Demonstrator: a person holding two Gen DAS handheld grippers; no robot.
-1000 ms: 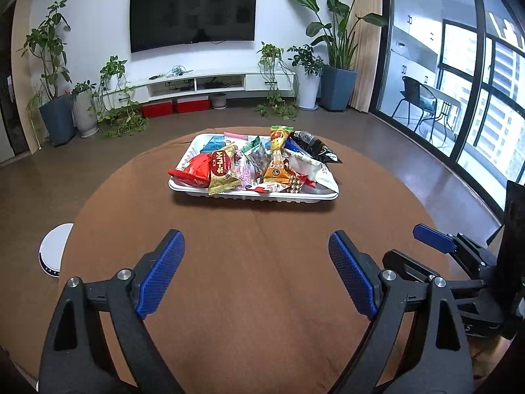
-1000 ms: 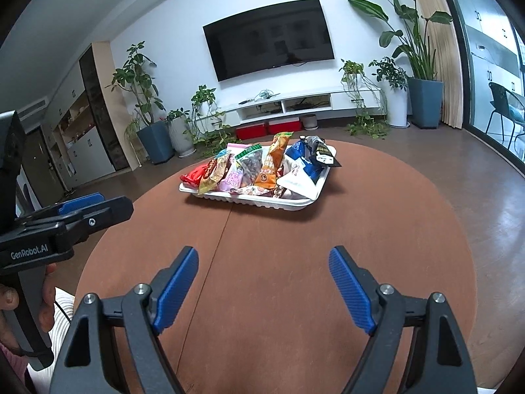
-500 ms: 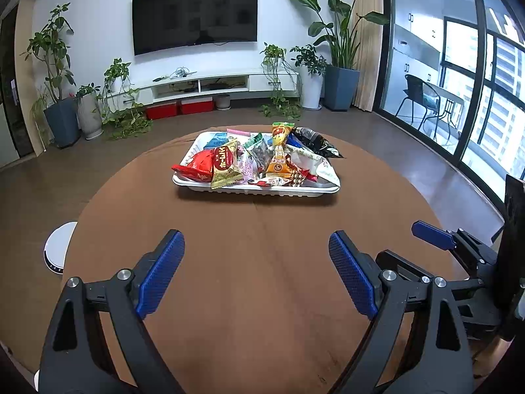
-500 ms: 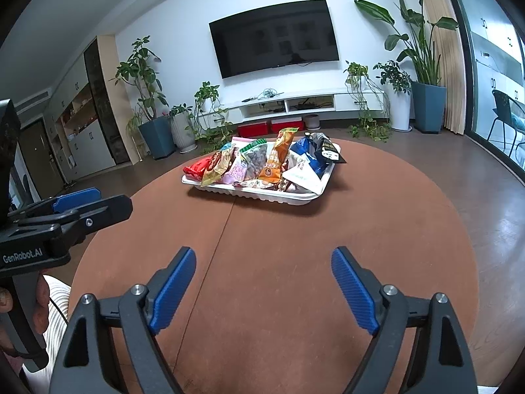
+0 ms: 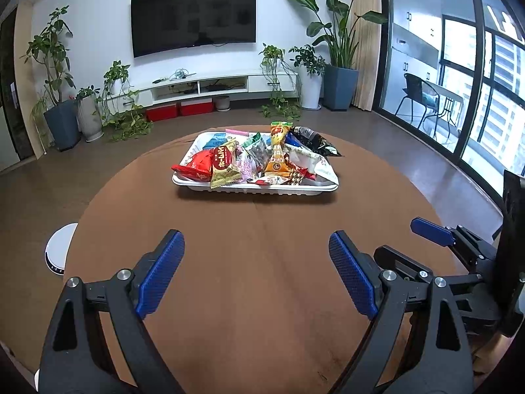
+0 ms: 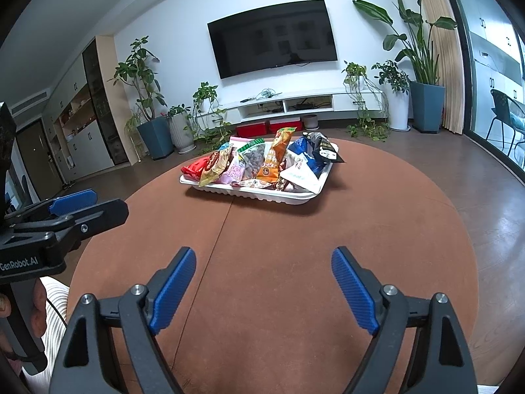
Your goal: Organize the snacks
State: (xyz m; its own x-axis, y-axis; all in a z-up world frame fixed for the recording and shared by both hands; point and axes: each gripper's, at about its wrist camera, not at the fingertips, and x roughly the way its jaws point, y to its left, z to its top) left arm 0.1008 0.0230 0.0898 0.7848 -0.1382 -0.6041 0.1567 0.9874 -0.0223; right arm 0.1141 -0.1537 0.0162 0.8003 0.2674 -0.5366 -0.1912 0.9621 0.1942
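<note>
Little has been shifted: both grippers (left gripper (image 5: 256,277), right gripper (image 6: 264,287)) are kept wide; heaped snacks (image 5: 259,161) could be spilled from the tray (image 5: 256,190).

Both handheld views now sit lower and more level than a second ago. The white plastic tray (image 5: 256,190) heaped with bright snack packets (image 5: 259,161) appears higher in frame, and more of the round brown table (image 6: 295,262) shows.
</note>
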